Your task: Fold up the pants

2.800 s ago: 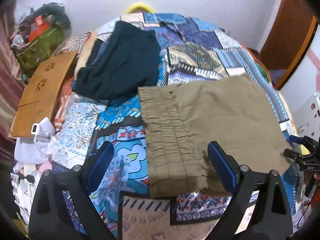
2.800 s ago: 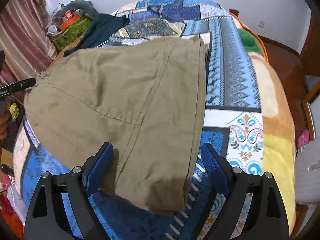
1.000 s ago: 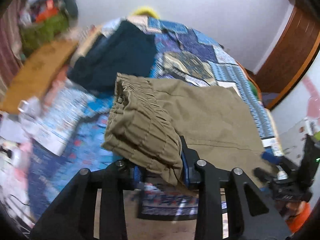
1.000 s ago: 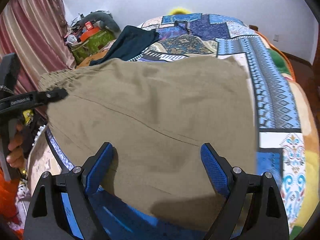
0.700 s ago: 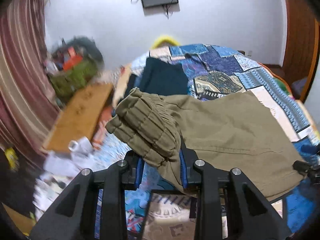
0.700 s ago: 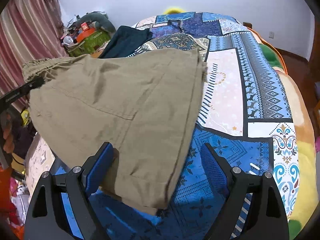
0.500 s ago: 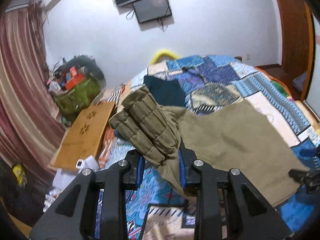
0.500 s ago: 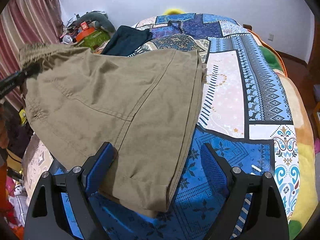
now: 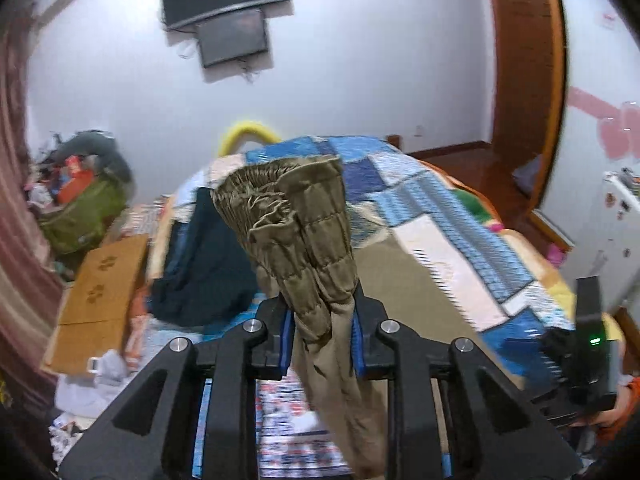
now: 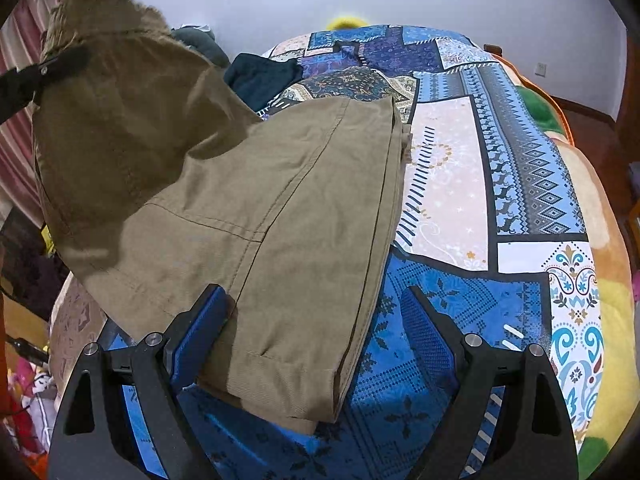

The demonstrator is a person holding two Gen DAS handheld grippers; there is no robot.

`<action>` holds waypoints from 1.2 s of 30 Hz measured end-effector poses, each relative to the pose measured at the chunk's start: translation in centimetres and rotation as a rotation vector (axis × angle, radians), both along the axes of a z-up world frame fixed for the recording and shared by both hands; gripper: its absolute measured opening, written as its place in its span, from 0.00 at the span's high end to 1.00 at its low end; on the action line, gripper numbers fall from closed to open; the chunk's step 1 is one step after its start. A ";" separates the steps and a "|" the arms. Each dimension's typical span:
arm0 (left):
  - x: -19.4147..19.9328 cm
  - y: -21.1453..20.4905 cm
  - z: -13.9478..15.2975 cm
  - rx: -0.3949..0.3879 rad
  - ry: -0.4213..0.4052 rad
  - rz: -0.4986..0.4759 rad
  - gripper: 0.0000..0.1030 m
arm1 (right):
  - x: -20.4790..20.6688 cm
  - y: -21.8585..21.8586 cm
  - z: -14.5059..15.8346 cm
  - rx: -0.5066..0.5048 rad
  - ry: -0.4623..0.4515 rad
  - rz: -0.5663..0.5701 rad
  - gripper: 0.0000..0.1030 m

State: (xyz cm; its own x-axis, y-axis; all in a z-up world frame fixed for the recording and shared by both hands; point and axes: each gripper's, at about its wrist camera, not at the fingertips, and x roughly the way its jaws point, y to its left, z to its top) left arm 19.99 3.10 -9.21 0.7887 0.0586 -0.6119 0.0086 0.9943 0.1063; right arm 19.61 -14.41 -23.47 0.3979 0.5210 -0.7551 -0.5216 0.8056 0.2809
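Two layers at least of gathered waistband [image 9: 304, 236] sat bunched between the blue pads of the left tongs [image 9: 322, 342], which were closing tighter on that wad as the cloth hung limp below them. The khaki pants [image 10: 280, 208] lay mostly on the patchwork bed [image 10: 532, 184], with their waist end lifted clear into the air at the left and the leg ends resting flat near the bed's front edge. The right tongs [image 10: 316, 332] stood wide apart, clamped on nothing, one finger over the hem and the other over bare quilt.

Judging by the drape, the fabric was light, soft and floppy, a plain woven cotton with no stiffness of its own; it would sag wherever unsupported and follow any pull. It looked neither slippery nor fragile. The elastic waistband was the thickest, surest place to pinch, and the stitched hem [image 10: 288, 396] at the cuffs offered a second firm edge for the right tongs. A dark garment [image 10: 260, 76] lay farther up the bed, apart from the pants.
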 end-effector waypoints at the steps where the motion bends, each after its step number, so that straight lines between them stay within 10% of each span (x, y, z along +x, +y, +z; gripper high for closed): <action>1: 0.3 -0.4 -0.1 -0.018 0.016 -0.024 0.78 | 0.0 0.0 0.0 0.003 0.001 -0.001 0.16; 17: 3.1 -4.8 -4.4 -0.191 0.283 -0.227 0.77 | -0.1 -0.1 0.0 0.019 0.004 -0.005 0.16; 36: 5.5 0.6 -1.9 -0.088 0.178 -0.112 0.11 | -0.3 0.1 0.1 0.014 0.007 -0.014 0.16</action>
State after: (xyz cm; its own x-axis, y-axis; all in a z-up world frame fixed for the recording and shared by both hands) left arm 25.51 3.71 -11.09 0.6662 -0.0831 -0.7411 0.1308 0.9914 0.0064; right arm 19.30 -14.34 -23.35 0.3999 0.5261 -0.7505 -0.5080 0.8088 0.2963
